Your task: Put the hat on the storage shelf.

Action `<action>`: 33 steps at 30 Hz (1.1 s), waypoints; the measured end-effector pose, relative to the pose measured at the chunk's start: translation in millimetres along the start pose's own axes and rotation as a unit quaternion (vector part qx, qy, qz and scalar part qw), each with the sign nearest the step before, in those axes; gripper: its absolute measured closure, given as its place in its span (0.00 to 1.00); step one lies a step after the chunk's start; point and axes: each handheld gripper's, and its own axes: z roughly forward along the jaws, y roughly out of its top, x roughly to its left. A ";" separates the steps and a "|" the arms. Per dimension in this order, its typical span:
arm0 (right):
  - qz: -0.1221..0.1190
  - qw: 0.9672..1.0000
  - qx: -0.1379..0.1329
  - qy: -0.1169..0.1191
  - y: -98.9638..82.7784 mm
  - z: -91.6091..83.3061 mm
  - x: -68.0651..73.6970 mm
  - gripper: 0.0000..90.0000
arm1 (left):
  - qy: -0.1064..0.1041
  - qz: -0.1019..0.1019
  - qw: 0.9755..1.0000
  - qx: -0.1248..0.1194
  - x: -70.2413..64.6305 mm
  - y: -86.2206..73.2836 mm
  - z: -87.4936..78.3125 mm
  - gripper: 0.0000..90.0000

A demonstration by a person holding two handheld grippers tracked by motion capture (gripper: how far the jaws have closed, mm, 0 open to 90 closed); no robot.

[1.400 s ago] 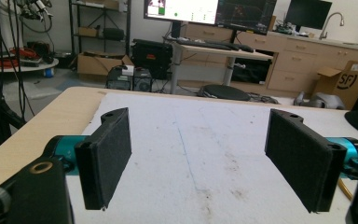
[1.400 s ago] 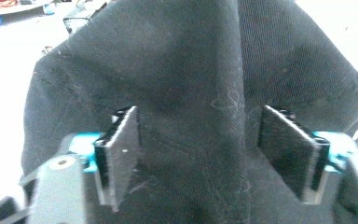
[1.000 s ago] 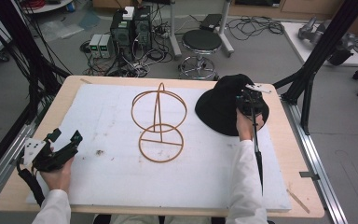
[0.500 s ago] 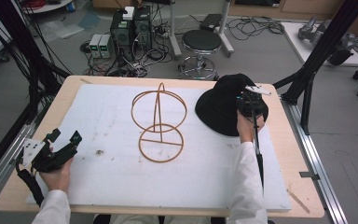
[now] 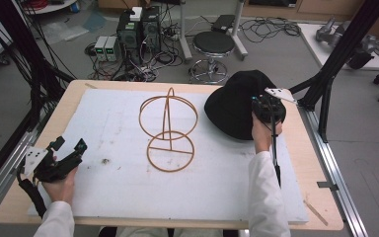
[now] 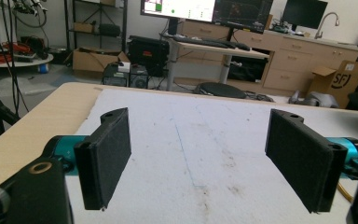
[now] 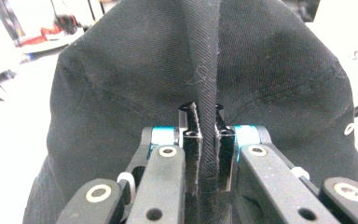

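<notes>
**Right claw pinching the hat; left claw idle**

The right claw (image 7: 204, 149) is gripping a fold of the black hat (image 5: 237, 101), with its jaws clenched on the fabric. The hat is sitting at the far right of the white mat (image 5: 113, 123) on the counter (image 5: 321, 187). A wire stand (image 5: 168, 131) is standing upright at mid-mat, just left of the hat. The left claw (image 5: 69, 147) is hovering released over the near left corner, its pads (image 6: 107, 156) standing wide apart with nothing between them.
</notes>
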 end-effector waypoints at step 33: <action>0.005 0.980 -0.181 0.077 50.5 -92.6 27.9 0.96 | -0.006 -0.009 1.000 -0.003 0.1 0.5 2.0 0.25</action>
